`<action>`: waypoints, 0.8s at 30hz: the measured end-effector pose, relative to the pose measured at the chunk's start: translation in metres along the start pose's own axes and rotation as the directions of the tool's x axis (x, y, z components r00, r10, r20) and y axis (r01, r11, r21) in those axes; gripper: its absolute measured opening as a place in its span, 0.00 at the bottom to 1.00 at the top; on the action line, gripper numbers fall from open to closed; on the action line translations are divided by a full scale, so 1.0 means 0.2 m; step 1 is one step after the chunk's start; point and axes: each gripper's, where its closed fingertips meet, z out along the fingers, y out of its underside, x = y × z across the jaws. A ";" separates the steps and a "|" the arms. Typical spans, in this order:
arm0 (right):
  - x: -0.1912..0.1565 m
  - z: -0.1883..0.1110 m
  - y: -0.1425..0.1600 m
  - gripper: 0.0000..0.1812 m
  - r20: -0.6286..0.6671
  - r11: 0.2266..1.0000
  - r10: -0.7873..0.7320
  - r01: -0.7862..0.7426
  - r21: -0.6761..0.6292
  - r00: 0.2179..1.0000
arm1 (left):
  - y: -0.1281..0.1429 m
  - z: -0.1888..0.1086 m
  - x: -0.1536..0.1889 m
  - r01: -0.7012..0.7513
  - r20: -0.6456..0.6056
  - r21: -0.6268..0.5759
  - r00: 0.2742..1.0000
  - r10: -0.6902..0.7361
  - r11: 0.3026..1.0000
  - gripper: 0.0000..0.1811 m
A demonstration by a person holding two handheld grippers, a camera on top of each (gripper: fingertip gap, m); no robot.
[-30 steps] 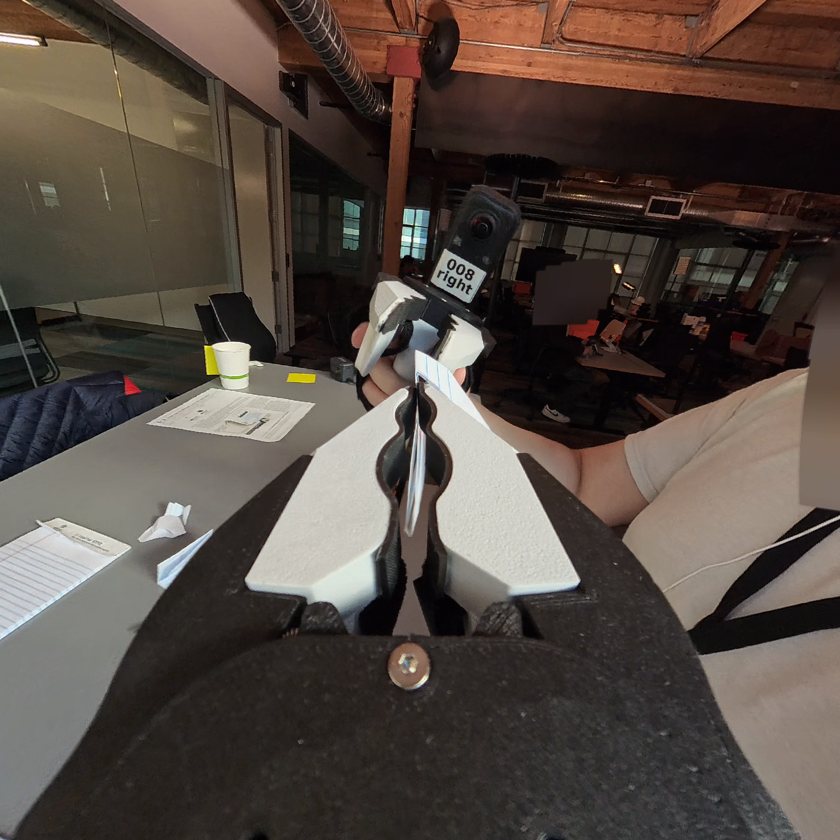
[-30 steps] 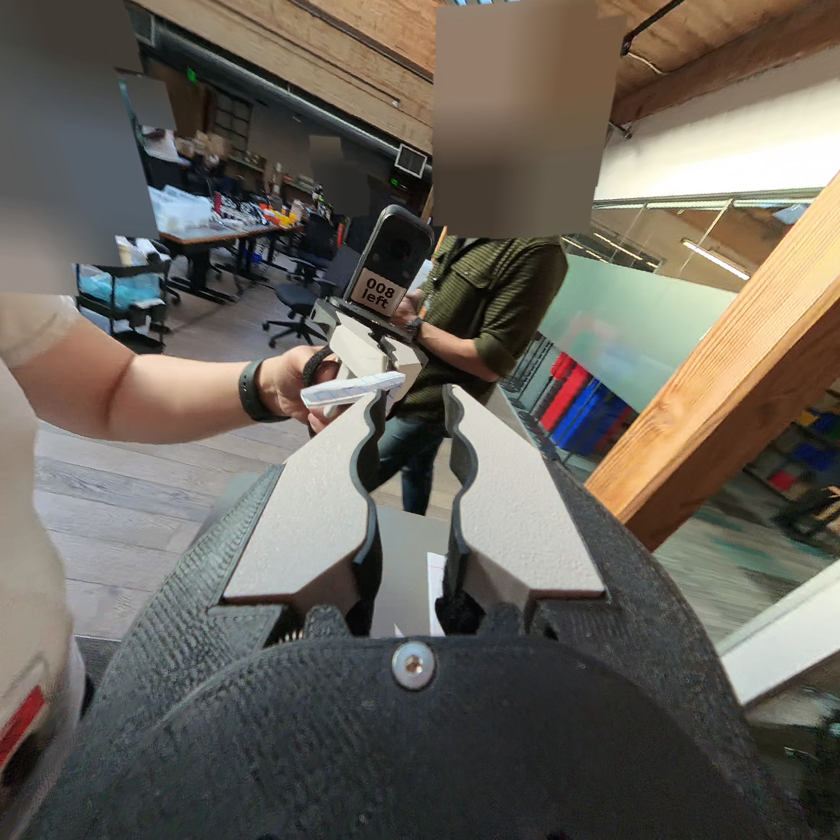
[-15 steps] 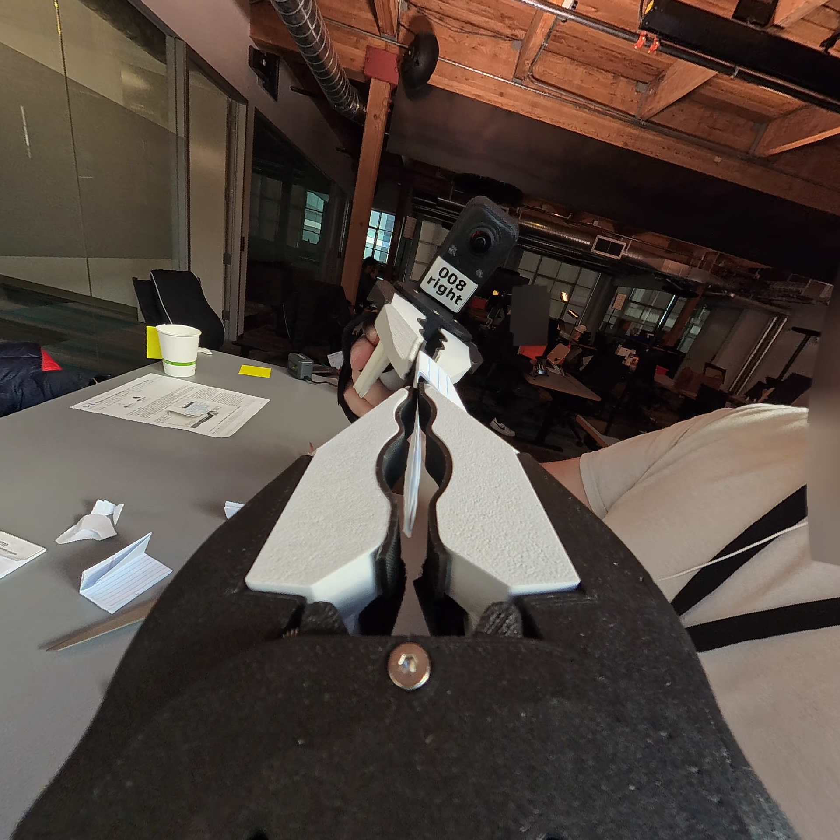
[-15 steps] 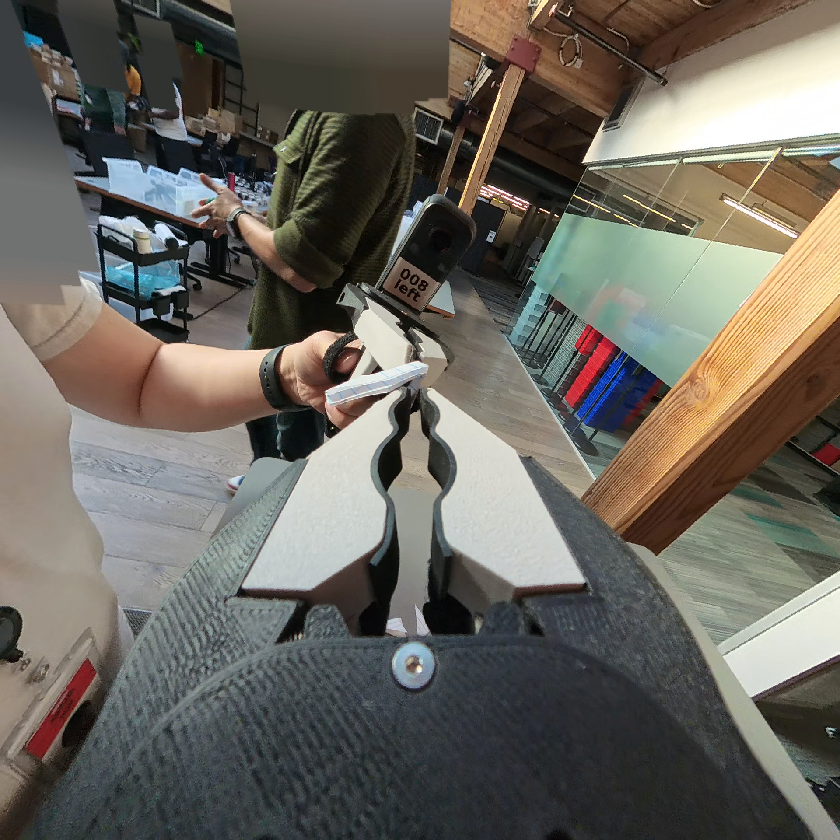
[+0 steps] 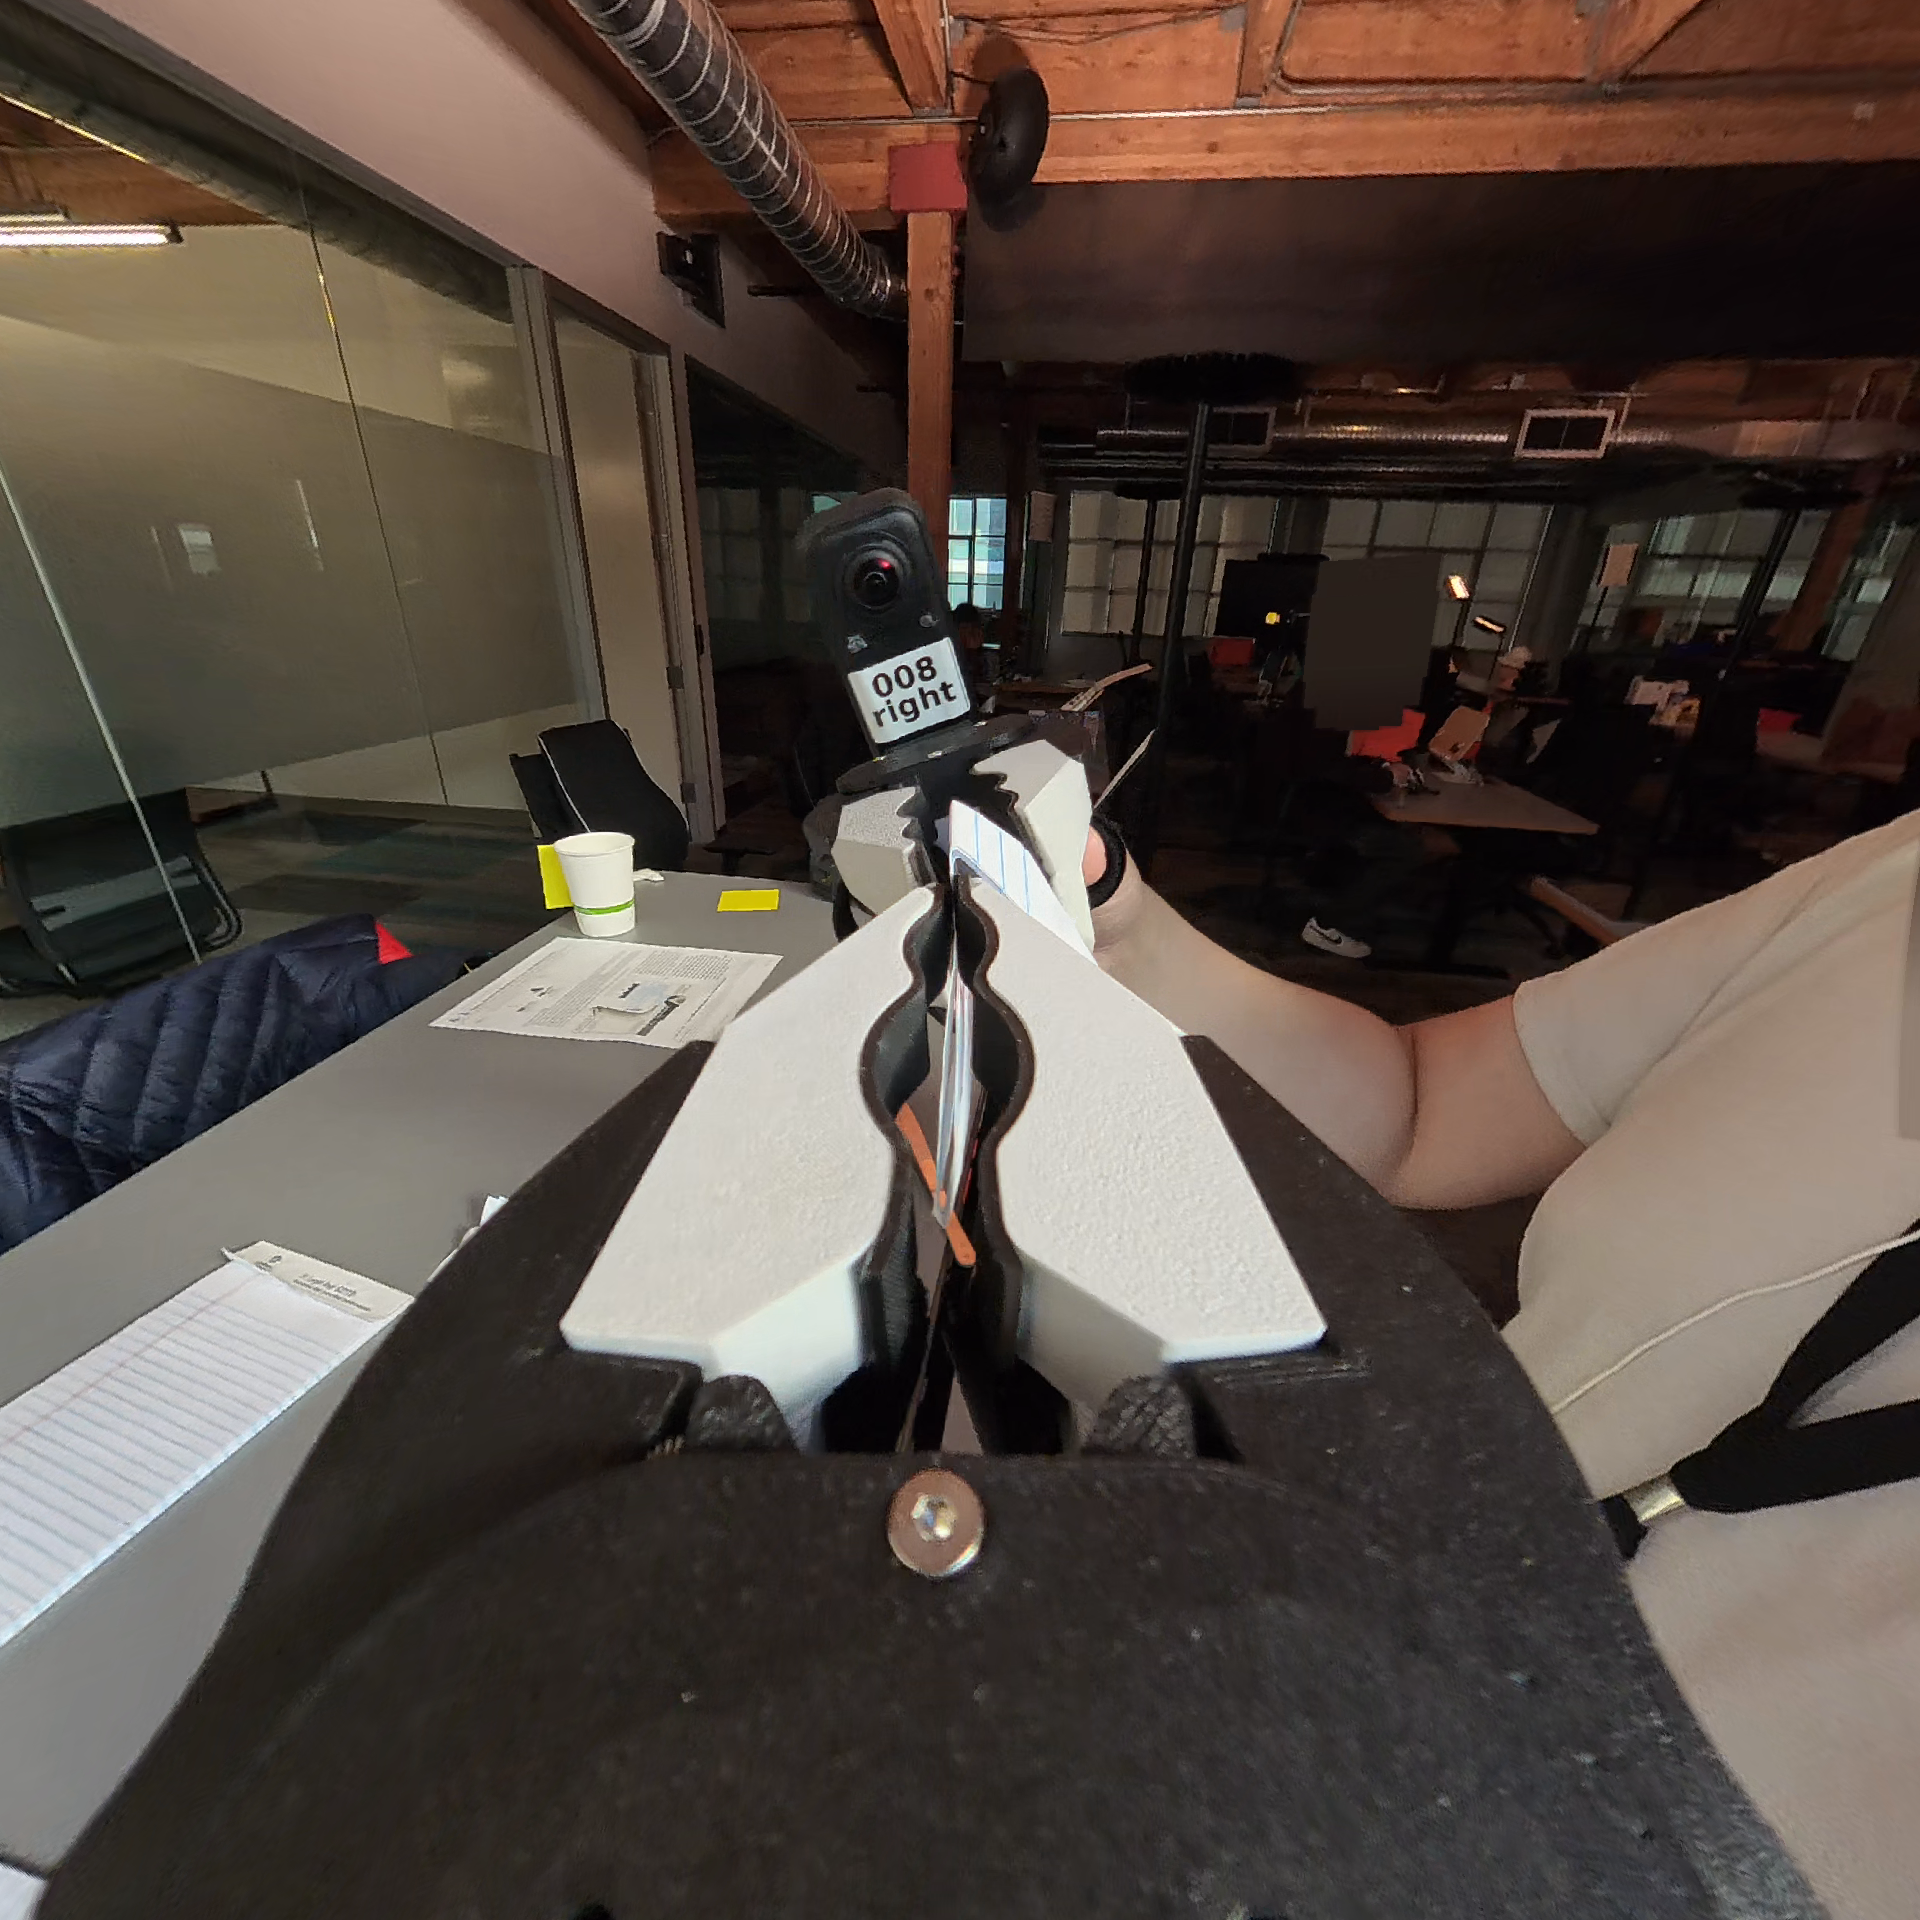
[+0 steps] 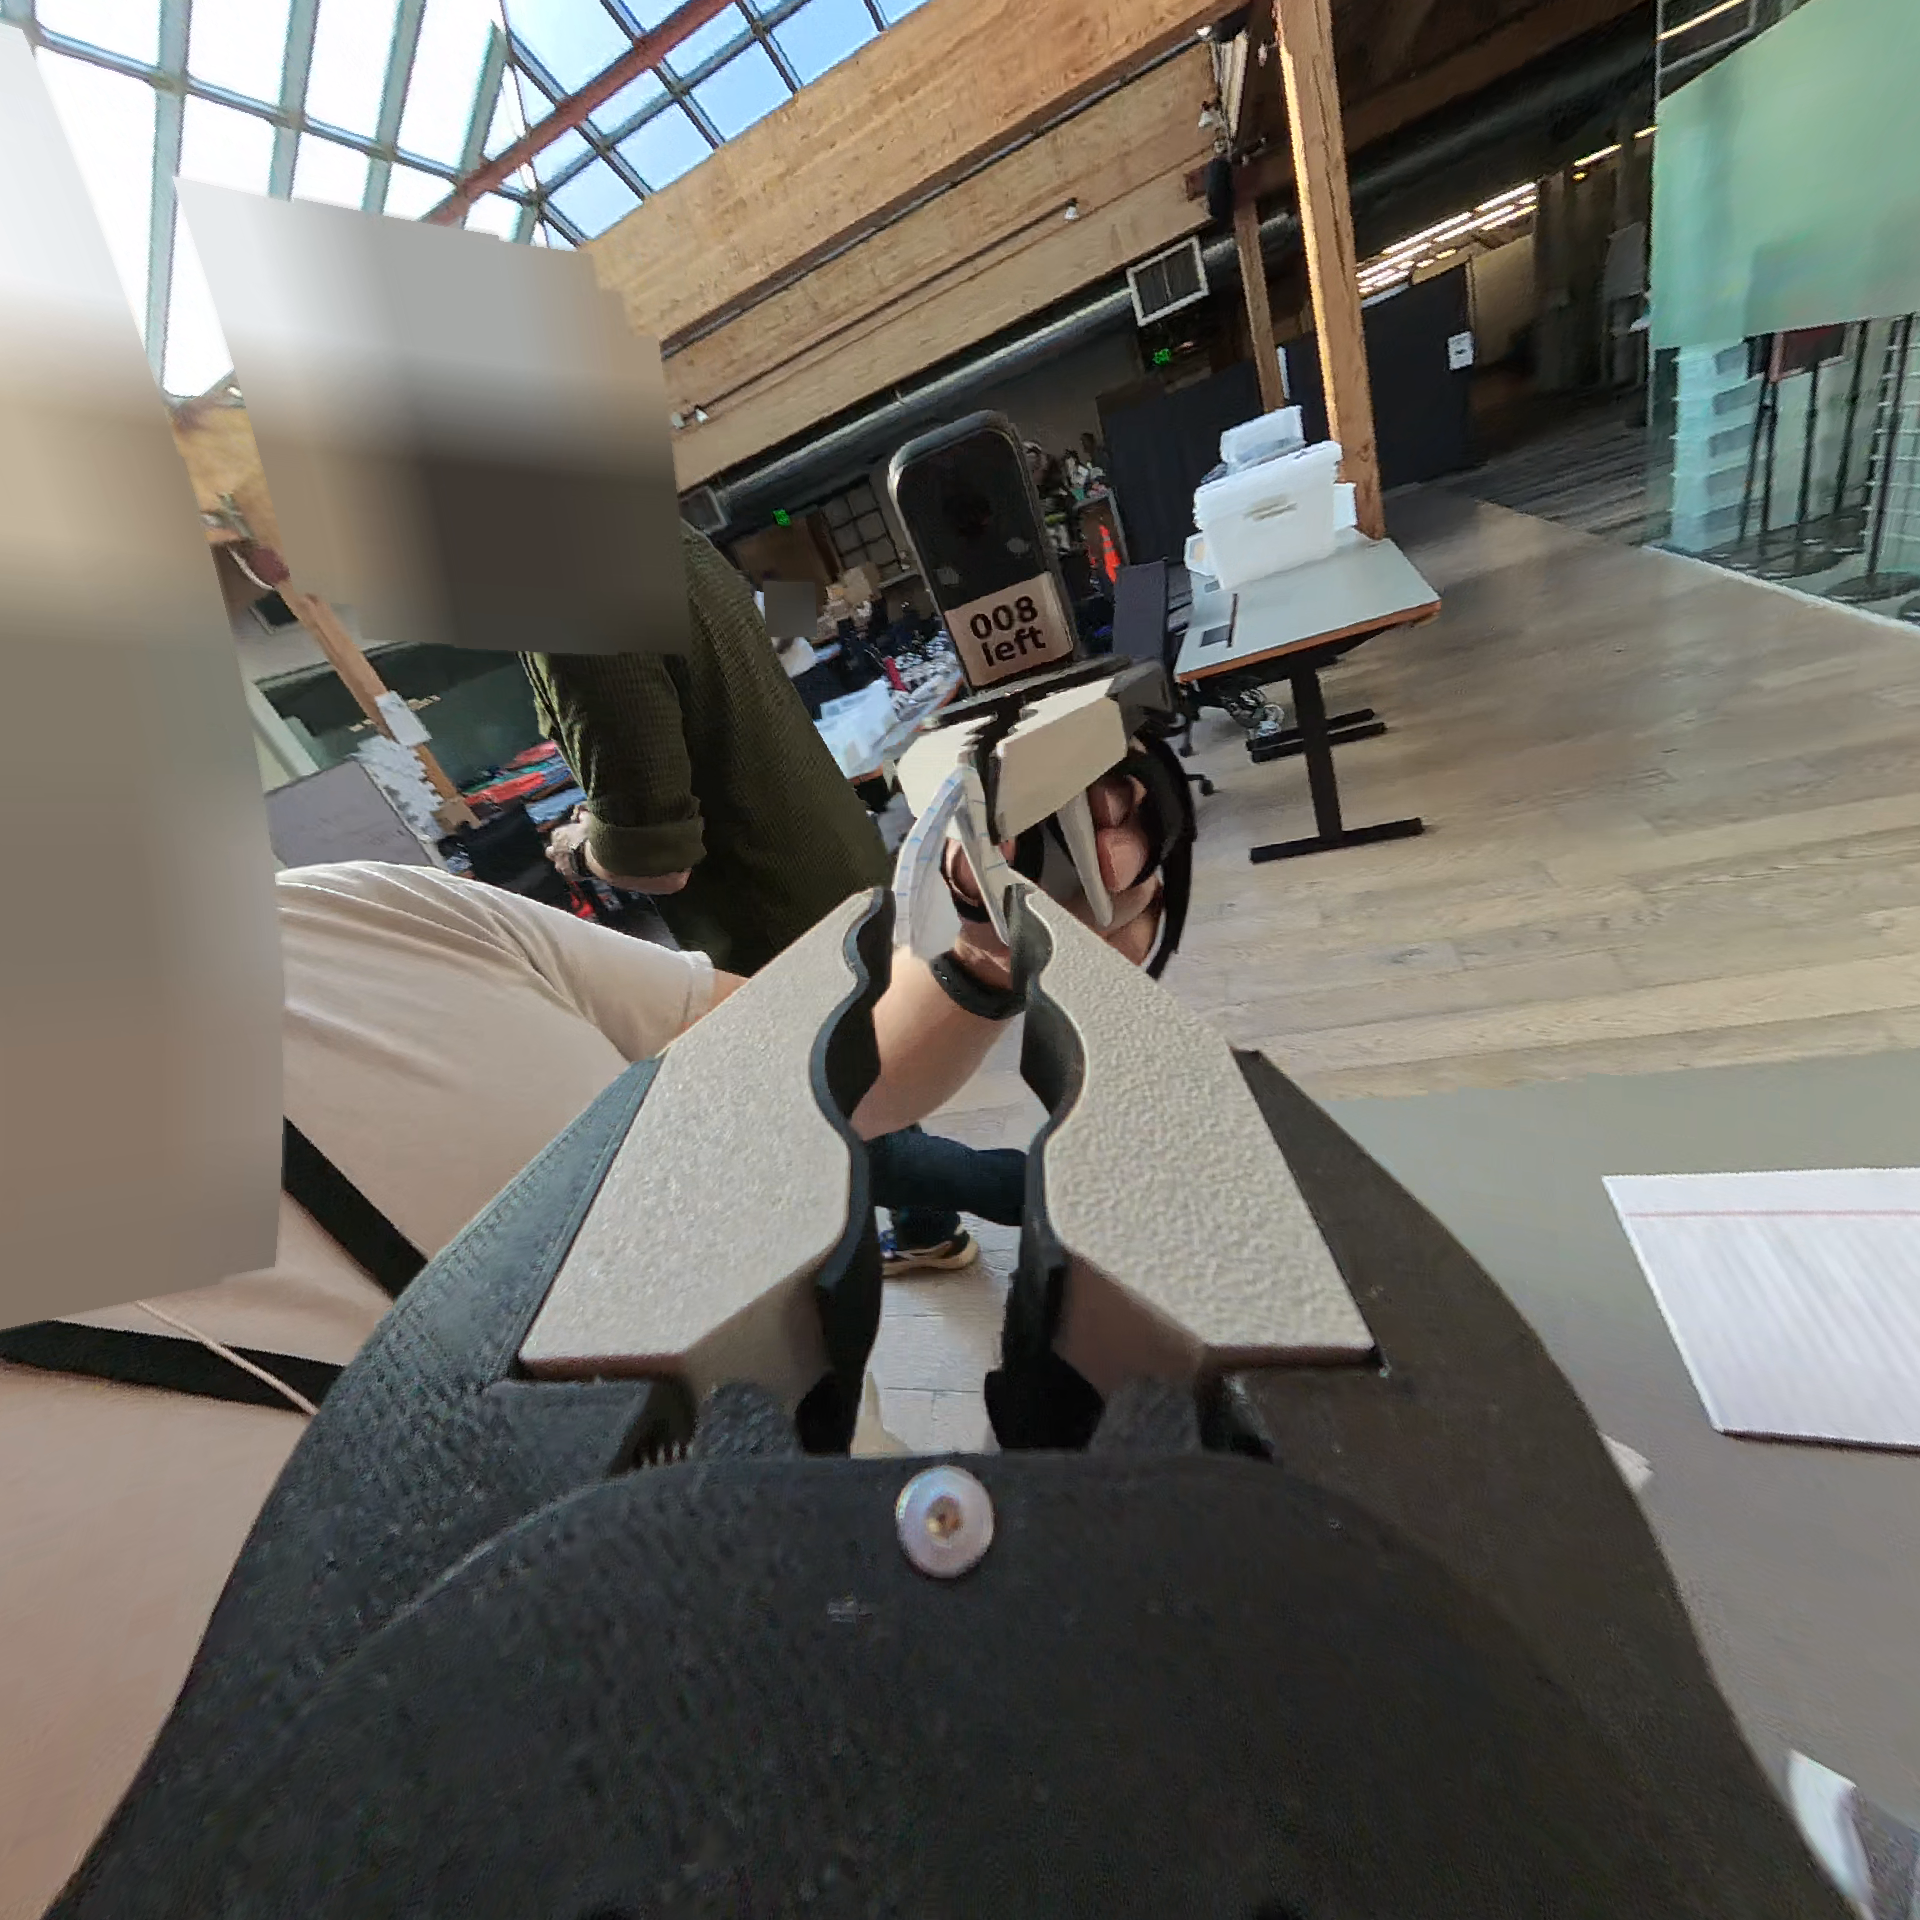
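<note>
My left gripper is shut on a folded piece of lined white paper. The paper stands on edge between its fingers and sticks out past the tips. My right gripper is open and faces the left gripper tip to tip, held in the air. In the right wrist view the paper splays into two flaps that reach down to my right gripper's fingertips. One flap touches the left fingertip. In the left wrist view the right gripper has its fingers on either side of the paper's far end.
A grey table lies to the left with a lined notepad, a printed sheet, a paper cup, a yellow sticky note and a dark blue jacket. A person in a green sweater stands behind. The tips of both grippers are at nearly the same place.
My right gripper narrowed almost shut half a second ago and has opened again. The paper held in the left gripper has turned from lying flat to standing on edge. Both views swung.
</note>
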 end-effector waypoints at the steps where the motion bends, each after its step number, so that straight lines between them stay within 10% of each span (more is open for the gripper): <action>1: -0.02 0.01 0.00 0.11 0.042 1.000 0.027 -0.028 0.011 0.999 | 0.01 0.01 0.01 -0.013 -0.004 -0.016 1.000 0.012 1.000 0.00; 10: 0.01 0.01 0.00 0.00 0.076 0.994 0.095 -0.099 0.048 0.993 | 0.02 0.01 0.00 0.022 -0.018 -0.039 1.000 -0.023 0.999 0.01; 16: 0.10 -0.03 0.02 0.00 -0.083 0.998 0.005 0.000 0.064 0.997 | 0.06 -0.08 -0.08 0.145 0.059 -0.008 0.988 -0.144 0.989 0.24; 24: 0.11 -0.02 0.07 0.00 -0.233 0.983 -0.180 0.184 -0.002 0.956 | 0.12 -0.08 -0.04 0.058 0.195 -0.070 0.980 -0.043 0.996 0.15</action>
